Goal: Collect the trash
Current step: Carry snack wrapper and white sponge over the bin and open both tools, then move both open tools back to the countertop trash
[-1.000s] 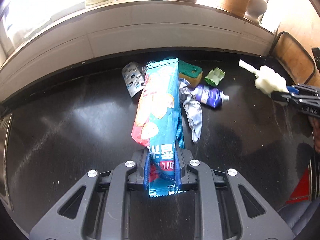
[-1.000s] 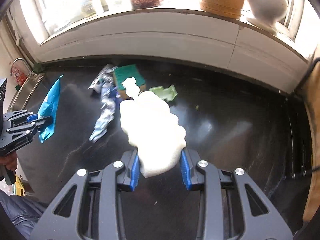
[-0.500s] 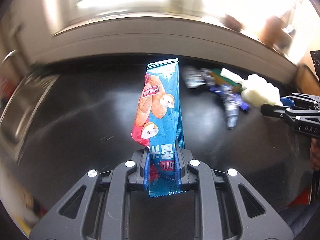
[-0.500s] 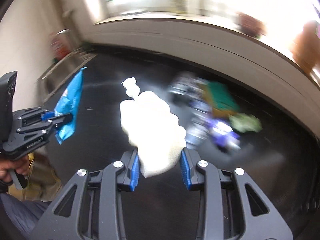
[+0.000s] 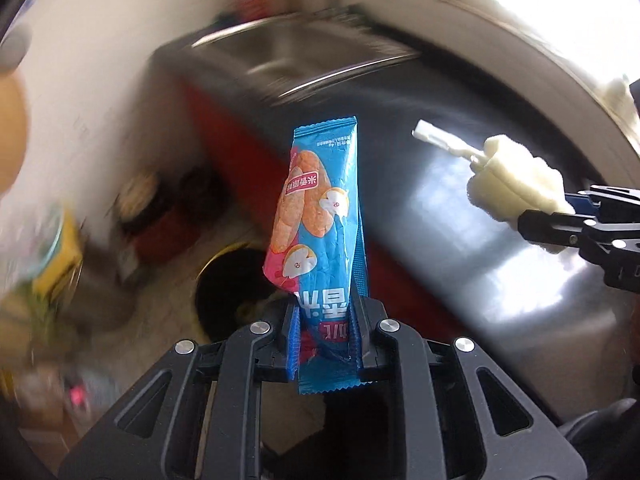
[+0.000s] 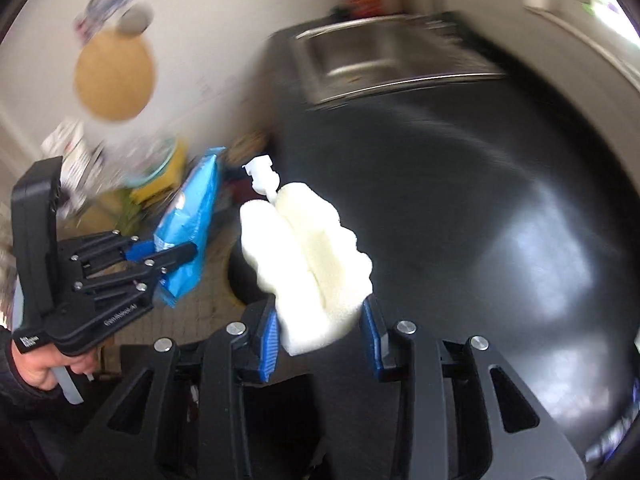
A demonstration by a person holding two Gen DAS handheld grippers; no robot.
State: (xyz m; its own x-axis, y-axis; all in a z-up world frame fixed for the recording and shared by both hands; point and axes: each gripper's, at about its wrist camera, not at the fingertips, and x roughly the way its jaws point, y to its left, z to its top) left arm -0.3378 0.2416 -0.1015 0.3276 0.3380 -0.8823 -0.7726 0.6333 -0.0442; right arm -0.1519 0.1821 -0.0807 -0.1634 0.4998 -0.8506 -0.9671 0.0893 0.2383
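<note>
My left gripper (image 5: 325,322) is shut on a blue snack wrapper (image 5: 320,216), held upright past the counter's left edge, above a dark round bin (image 5: 228,280) on the floor. My right gripper (image 6: 322,326) is shut on a white foam sponge head (image 6: 308,256) with a short plastic stub. The sponge also shows at the right of the left wrist view (image 5: 516,184). In the right wrist view the left gripper (image 6: 176,260) and its wrapper (image 6: 188,236) are at the left, and the bin (image 6: 244,280) lies just behind the sponge.
A black countertop (image 6: 480,208) fills the right side, with a steel sink (image 6: 384,60) at its far end. Blurred clutter, a yellow item (image 5: 60,260) and a round wooden board (image 6: 116,80) are on the floor and wall at the left.
Both grippers have swung left, away from the trash pile on the counter, to the counter's left end over the floor bin. Each still holds its item.
</note>
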